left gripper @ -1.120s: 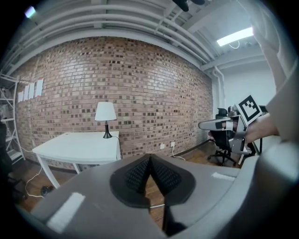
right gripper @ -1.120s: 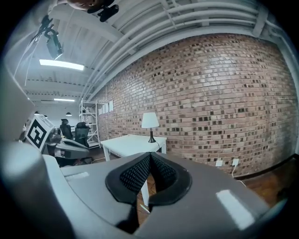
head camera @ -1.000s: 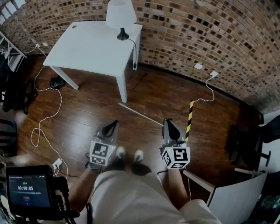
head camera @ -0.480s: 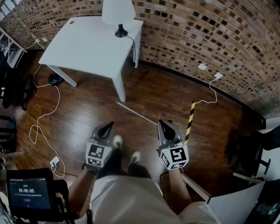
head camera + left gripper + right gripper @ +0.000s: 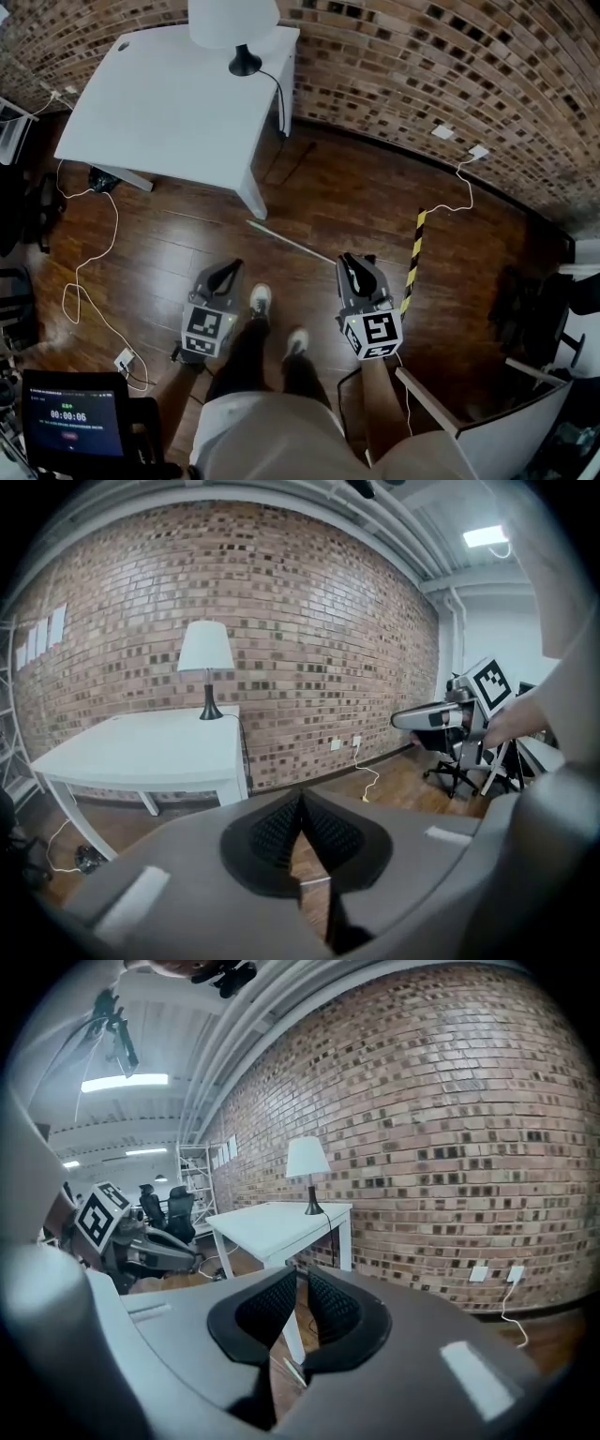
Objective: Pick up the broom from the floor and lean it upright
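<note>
Stepping forward since a second ago, the person nears the broom [image 5: 292, 243]: left gripper [image 5: 223, 277] pressed together, right gripper [image 5: 353, 268] just parting, empty. The approach seems under way; next, probably straddling the pole.

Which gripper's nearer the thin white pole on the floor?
Right. Right gripper, jaws just opening, empty, is at the end of the thin white pole; left gripper stands apart, leftward.

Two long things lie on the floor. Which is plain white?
The thin white pole slanting away from the table leg; the other, to its right, is a yellow-and-black striped bar.
</note>
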A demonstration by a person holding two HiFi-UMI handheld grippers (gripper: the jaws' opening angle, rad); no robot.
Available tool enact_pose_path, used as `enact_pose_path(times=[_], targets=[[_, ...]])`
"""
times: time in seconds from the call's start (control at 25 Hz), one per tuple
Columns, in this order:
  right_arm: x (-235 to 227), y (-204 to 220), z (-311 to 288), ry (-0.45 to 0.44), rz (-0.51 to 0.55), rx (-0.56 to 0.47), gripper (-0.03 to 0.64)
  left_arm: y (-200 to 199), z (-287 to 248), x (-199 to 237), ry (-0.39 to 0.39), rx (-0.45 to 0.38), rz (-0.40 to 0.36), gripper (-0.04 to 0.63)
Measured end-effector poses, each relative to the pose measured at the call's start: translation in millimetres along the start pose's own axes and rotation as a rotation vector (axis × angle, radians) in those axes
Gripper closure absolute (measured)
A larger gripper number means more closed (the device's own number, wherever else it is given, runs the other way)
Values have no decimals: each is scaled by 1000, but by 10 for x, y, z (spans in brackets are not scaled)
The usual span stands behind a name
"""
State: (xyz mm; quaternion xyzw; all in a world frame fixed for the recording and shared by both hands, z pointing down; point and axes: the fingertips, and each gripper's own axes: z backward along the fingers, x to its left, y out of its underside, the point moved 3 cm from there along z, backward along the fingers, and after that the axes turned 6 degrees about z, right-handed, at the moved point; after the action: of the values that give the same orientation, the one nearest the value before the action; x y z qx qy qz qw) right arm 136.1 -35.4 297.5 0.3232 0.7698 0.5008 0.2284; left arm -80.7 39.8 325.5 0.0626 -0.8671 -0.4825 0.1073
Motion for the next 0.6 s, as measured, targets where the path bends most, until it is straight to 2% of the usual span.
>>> enact_pose_path(times=[0.2,0.36,0.6], targets=[[-62,378,-496,7,-46,69,539,200,-425,103,57,53,12,594],[-134,751,-924,-9,-76,124,532,428,-802,268,64,77,35,594],[-206,1631,-1284,-55,-8,287,523,913,-1244,415,64,135,80,594]])
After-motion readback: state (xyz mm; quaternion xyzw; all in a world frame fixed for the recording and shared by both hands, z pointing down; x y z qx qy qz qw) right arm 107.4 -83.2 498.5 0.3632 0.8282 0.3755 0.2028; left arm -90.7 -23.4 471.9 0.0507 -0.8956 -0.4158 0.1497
